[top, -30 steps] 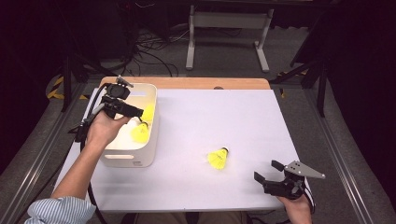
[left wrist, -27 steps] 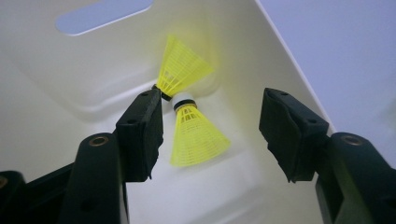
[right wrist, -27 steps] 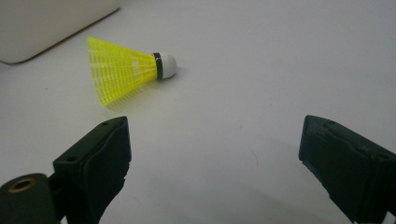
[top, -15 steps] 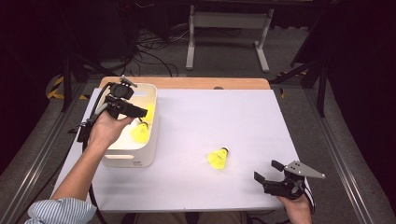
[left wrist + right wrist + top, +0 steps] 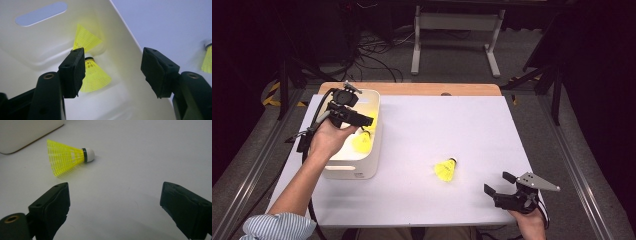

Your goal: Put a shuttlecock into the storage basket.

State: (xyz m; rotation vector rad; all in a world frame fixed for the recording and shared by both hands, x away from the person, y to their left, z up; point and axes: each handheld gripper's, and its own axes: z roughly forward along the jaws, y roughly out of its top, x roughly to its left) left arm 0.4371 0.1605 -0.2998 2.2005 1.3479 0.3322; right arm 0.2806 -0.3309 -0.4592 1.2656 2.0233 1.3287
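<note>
we are seeing, in the left gripper view, two yellow shuttlecocks (image 5: 93,75) lying inside the white bin (image 5: 120,50). the left gripper (image 5: 362,121) is hovering over it, jaws apart and just opening, gripping nothing. the right gripper (image 5: 501,186) is resting low, jaws apart, facing a third shuttlecock (image 5: 68,157) on the counter (image 5: 462,125).

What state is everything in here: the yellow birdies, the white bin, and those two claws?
Left claw: jaws just opening, nothing between them, over the bin.
Right claw: open, empty.
White bin: upright, holds two shuttlecocks.
Shuttlecocks in bin: lying loose.
Shuttlecock on table: on its side.
</note>
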